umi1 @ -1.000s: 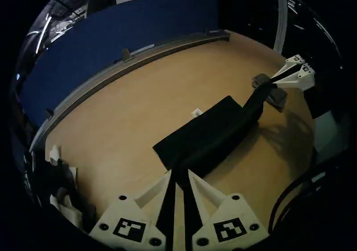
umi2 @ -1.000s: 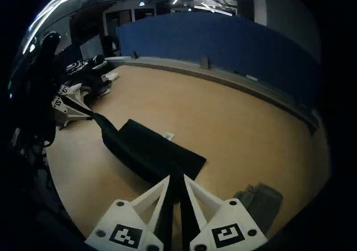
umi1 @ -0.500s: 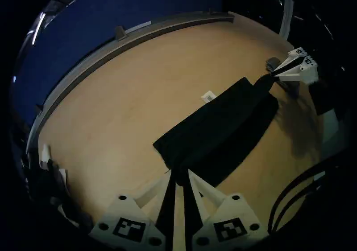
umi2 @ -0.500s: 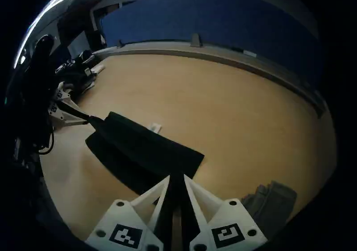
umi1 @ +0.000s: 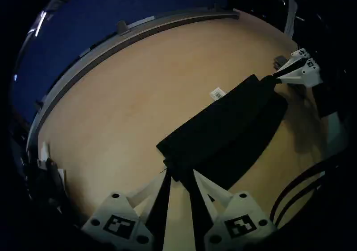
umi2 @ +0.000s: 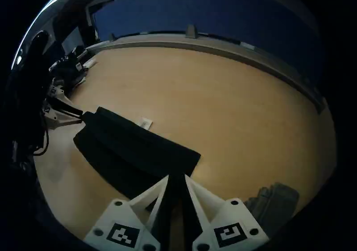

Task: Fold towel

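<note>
Slack seen one second earlier had been taken out of the black towel (umi1: 223, 121), which was drawn taut into a long flat band instead of sagging onto the surface. It was held above the wooden tabletop (umi2: 223, 108), spanning between the two tools, with one end at each. The left hand-held gripper (umi1: 178, 174) was closed on the near end in the left gripper view, both fingers pinching the fabric. The right hand-held gripper (umi2: 176, 179) was likewise clamped on the opposite end, its fingers meeting on the cloth. A small white tag (umi1: 217, 93) projected from the towel's far long edge. A dark shadow (umi2: 107, 166) lay on the tabletop beneath the towel, offset toward the near side. A folded grey cloth (umi2: 274, 202) rested on the tabletop to the right of the right hand-held gripper, apart from the towel. A blue partition (umi2: 223, 19) stood along the far edge of the tabletop.
</note>
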Demonstrator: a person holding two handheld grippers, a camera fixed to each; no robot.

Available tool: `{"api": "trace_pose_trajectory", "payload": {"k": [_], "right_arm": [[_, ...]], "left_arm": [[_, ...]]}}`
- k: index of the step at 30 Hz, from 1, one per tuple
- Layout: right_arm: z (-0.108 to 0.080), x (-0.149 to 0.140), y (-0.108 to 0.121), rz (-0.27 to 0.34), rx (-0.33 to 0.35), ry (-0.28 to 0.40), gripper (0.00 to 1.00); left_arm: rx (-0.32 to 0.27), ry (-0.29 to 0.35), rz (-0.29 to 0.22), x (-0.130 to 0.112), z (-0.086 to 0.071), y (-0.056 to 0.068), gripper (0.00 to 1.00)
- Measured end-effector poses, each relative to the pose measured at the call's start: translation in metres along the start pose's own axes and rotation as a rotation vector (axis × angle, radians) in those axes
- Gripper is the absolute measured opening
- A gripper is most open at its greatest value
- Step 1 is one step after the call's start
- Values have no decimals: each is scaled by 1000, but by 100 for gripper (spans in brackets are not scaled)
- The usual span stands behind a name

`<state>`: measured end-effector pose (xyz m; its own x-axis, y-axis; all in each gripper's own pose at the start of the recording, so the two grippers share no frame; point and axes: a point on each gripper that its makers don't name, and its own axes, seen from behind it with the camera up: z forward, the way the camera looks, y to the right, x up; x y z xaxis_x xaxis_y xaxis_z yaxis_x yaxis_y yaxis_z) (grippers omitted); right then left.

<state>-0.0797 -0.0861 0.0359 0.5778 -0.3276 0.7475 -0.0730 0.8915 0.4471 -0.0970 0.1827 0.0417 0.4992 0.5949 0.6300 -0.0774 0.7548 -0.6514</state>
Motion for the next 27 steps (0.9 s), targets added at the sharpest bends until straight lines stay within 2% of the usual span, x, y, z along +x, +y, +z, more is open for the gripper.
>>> {"api": "trace_pose_trajectory", "payload": {"k": [5, 8, 11, 18, 27], "right_arm": [[6, 0, 3, -18, -27, -3, 18], [8, 2, 7, -30, -48, 4, 21], [9, 4, 10, -39, -66, 12, 35], [5, 11, 17, -49, -91, 40, 60], [2, 11, 19, -56, -103, 60, 67]], "left_arm": [[44, 2, 5, -1, 7, -13, 36], [56, 6, -8, 0, 9, -18, 37], [64, 10, -31, 1, 9, -22, 37], [81, 29, -64, 4, 7, -29, 41], [118, 41, -115, 10, 7, -46, 47]]}}
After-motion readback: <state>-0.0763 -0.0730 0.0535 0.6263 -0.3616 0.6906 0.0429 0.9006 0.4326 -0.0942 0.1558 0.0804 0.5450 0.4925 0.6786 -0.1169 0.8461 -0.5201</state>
